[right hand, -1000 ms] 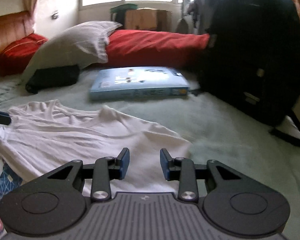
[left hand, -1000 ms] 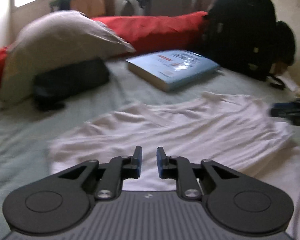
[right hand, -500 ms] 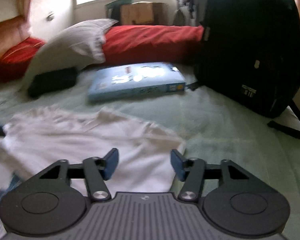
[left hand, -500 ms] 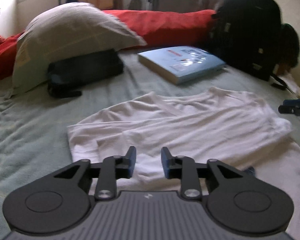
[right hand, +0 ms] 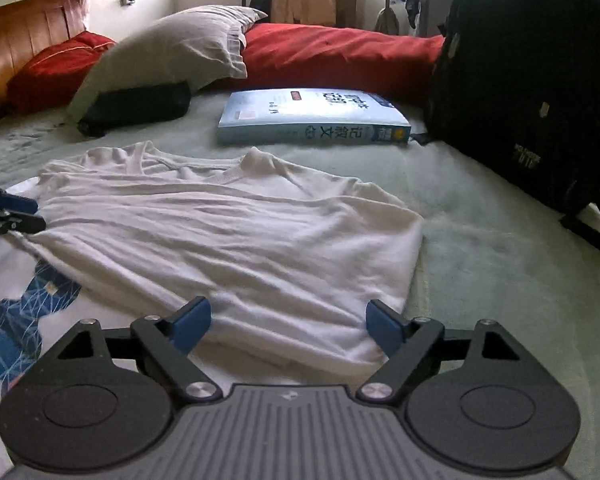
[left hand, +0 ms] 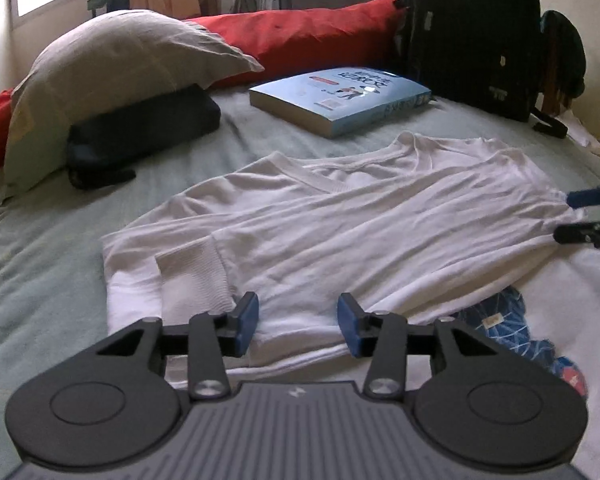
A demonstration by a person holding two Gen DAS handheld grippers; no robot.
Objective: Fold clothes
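- Both claws have spread since half a second ago: left claw point(left hand: 298, 322) went from a narrow gap to a wide one, right claw point(right hand: 288, 324) from moderately spread to very wide.
- Neither claw holds anything; cloth shows in the gap between the blue pads point(left hand: 247, 317) of the left one.
- White shirt point(left hand: 340, 216) lies flat on the bed point(left hand: 40, 264), neckline toward the far side, left part folded in over the body with the ribbed cuff point(left hand: 196, 276) on top.
- Shirt's lower portion, white with a blue graphic print point(left hand: 512, 328), sticks out from under the folded upper layer near the left claw.
- Left claw hovers over the near hem area; right claw hovers over the shirt's near right corner point(right hand: 380, 320). Contact with the cloth: cannot tell.
- Each claw's fingertips appear at the edge of the other's view, beside the shirt's side edge.
- Beyond the shirt: blue book point(left hand: 340, 98), grey pillow point(left hand: 112, 68) resting on a dark pouch point(left hand: 140, 132), red bolster point(left hand: 312, 36), black backpack point(left hand: 472, 36).
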